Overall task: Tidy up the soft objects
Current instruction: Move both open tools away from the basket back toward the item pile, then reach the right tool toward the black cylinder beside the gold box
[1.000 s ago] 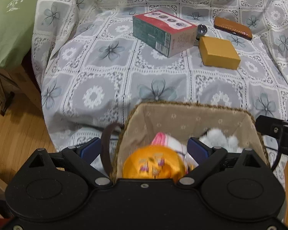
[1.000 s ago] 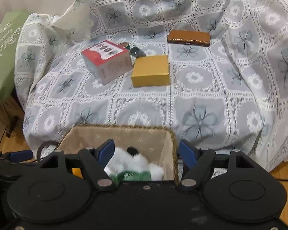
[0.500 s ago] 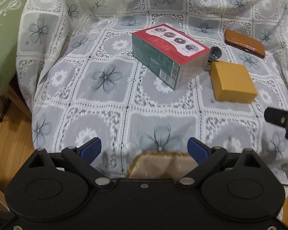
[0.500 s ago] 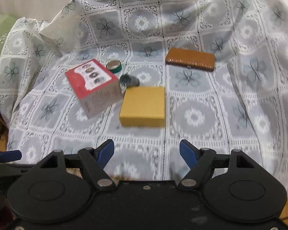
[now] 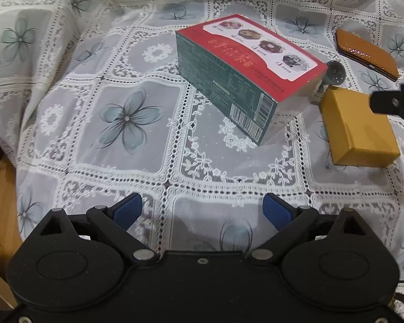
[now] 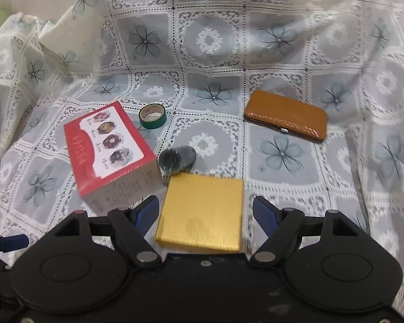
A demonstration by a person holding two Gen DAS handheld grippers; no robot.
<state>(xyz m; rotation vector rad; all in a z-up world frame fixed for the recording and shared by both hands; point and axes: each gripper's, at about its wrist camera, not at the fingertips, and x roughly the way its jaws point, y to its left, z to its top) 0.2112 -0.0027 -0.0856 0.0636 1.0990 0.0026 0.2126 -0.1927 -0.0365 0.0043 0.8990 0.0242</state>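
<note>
Two grippers frame what we see, each with black arms and blue pads. Nearest in the left wrist view, our left gripper (image 5: 202,210) stands wide apart, with only the grey-and-white lace floral cloth (image 5: 126,113) showing between its pads. In the right wrist view, our right gripper (image 6: 204,210) has its jaws opening, and the near part of the flat golden-yellow square box (image 6: 202,214) shows between its pads, with a clear gap on each side, so nothing is gripped.

Just left of that golden box lies the rectangular carton with a red-and-white printed top and green sides (image 6: 109,152), set at an angle on the cloth. Between the carton's far right corner and the golden box sits a small dark round object with a glassy face (image 6: 177,159); we cannot tell what it is. Farther back, beyond the carton, a roll of green tape (image 6: 152,116) lies on the cloth. To the far right rests a flat tan-brown leather-look case with rounded corners (image 6: 285,115), well apart from the rest.

No soft toy or other soft item apart from the cloth shows in either view.
</note>
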